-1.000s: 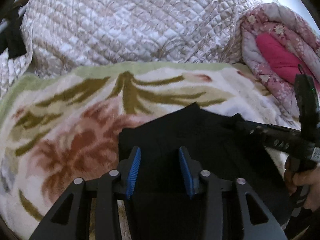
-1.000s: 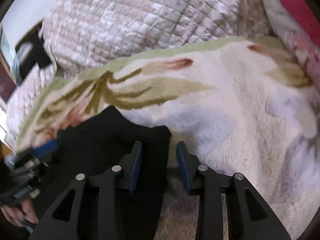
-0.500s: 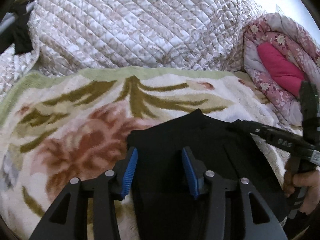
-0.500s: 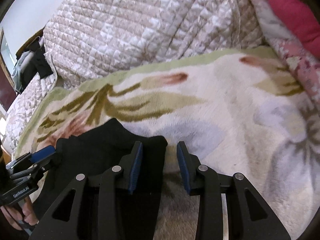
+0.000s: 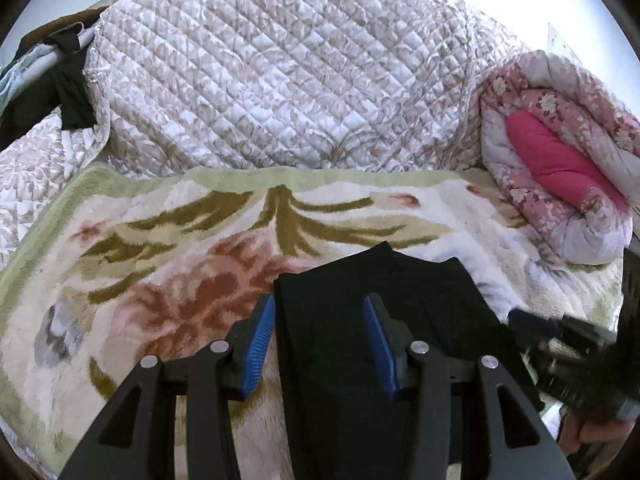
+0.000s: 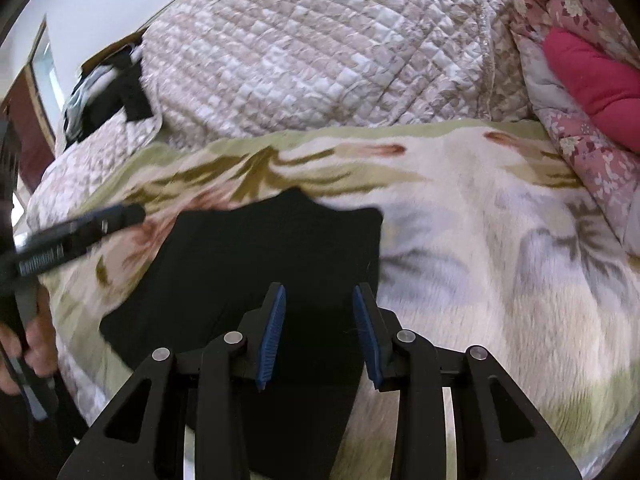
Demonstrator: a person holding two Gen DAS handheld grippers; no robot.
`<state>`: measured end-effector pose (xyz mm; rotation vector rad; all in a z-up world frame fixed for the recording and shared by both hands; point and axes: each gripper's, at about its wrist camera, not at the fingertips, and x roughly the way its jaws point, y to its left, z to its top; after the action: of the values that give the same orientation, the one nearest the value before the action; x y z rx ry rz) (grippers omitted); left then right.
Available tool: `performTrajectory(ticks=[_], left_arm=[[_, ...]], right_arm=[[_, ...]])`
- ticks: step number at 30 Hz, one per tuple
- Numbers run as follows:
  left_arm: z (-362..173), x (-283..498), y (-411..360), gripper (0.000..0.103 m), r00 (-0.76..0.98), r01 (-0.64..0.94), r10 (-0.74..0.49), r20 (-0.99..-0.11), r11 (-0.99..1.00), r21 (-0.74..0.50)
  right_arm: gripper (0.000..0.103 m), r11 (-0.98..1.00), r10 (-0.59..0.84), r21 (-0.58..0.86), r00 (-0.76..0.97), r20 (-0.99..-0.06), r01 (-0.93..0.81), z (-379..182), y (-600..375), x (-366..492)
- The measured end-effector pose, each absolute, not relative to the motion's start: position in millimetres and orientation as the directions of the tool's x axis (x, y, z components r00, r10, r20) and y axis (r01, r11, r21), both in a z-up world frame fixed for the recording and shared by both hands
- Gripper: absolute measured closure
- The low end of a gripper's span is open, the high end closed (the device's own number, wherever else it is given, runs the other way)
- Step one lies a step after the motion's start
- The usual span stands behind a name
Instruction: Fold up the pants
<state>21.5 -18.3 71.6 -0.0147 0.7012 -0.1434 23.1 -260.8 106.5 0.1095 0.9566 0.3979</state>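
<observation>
Black pants (image 5: 360, 312) lie folded flat on a floral blanket (image 5: 160, 264); they also show in the right wrist view (image 6: 260, 256). My left gripper (image 5: 319, 344) is open and empty, above the pants' left edge. My right gripper (image 6: 319, 334) is open and empty, above the pants' right part. The right gripper appears blurred at the right edge of the left wrist view (image 5: 560, 332). The left gripper reaches in from the left of the right wrist view (image 6: 76, 236).
A quilted beige cover (image 5: 280, 80) rises behind the blanket. A rolled pink floral quilt (image 5: 560, 160) lies at the right. Dark clothes (image 5: 64, 92) hang at the far left. A person's hands hold the gripper handles (image 6: 28, 344).
Both grippers have pulled back and up from the pants, so more of the bed shows. The pants stay flat on the blanket. Both stay open.
</observation>
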Motion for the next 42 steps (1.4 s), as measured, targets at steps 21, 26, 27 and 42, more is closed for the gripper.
performTrajectory(ticks=[21,26,27,42], left_arm=[[32,-11,-22,0.062,0.683,0.091,-0.086,-0.726,0.995,-0.032],[24,-12,-22,0.069,0.671,0.096,-0.086,-0.736,0.995,-0.029],[25,-12,-22,0.071,0.672,0.098,-0.087,-0.736,0.995,-0.028],[26,-9,9,0.071,0.676,0.041,-0.081,-0.733,0.997,-0.073]], right_arm=[[0.068,0.919,0.368,0.231,0.482,-0.795,-0.319,99,-248,-2],[0.068,0.919,0.37,0.234,0.483,-0.793,-0.318,98,-249,-2],[0.068,0.918,0.372,0.238,0.482,-0.793,-0.317,98,-250,-2],[0.066,0.932,0.363,0.309,0.474,-0.802,-0.19,101,-291,2]])
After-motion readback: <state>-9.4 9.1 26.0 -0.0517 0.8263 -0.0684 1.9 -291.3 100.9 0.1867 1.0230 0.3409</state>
